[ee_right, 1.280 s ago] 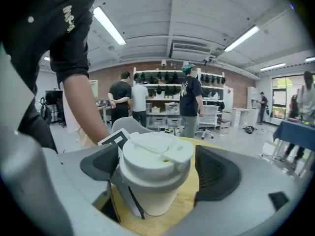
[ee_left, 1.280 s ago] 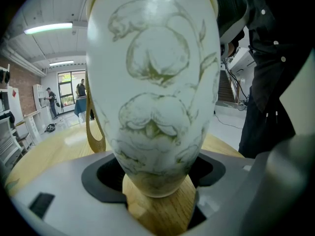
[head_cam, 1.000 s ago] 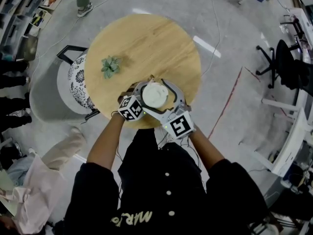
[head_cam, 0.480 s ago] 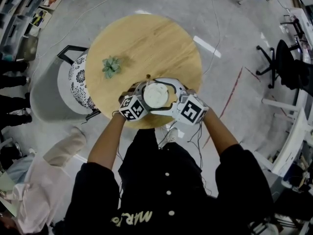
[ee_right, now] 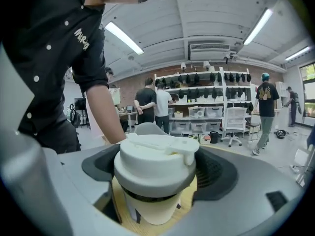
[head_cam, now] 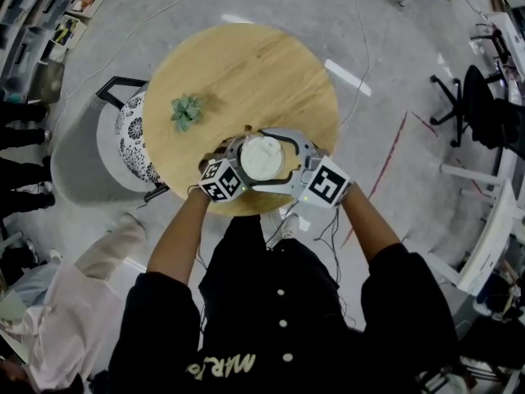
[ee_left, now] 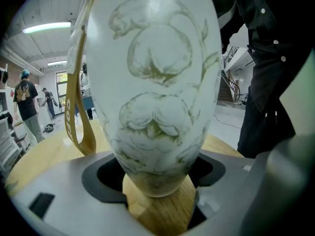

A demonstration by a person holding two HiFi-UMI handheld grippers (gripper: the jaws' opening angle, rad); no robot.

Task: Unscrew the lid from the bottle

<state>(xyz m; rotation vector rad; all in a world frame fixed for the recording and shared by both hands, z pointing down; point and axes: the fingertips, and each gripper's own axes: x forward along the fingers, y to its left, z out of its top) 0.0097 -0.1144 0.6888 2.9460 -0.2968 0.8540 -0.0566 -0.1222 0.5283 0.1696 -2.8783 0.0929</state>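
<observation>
Right gripper view shows white lid [ee_right: 156, 163] topping bottle [ee_right: 150, 208].

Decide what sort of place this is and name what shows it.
Likely a shared workshop or lab: shelving stacked with storage bins, wheeled office chairs, and cables trailing across a bare concrete floor.

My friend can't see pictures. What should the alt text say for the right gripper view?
The right tongs clasp a white lid atop a pale bottle, close up over a wooden table. Behind, people stand near shelves.
</observation>
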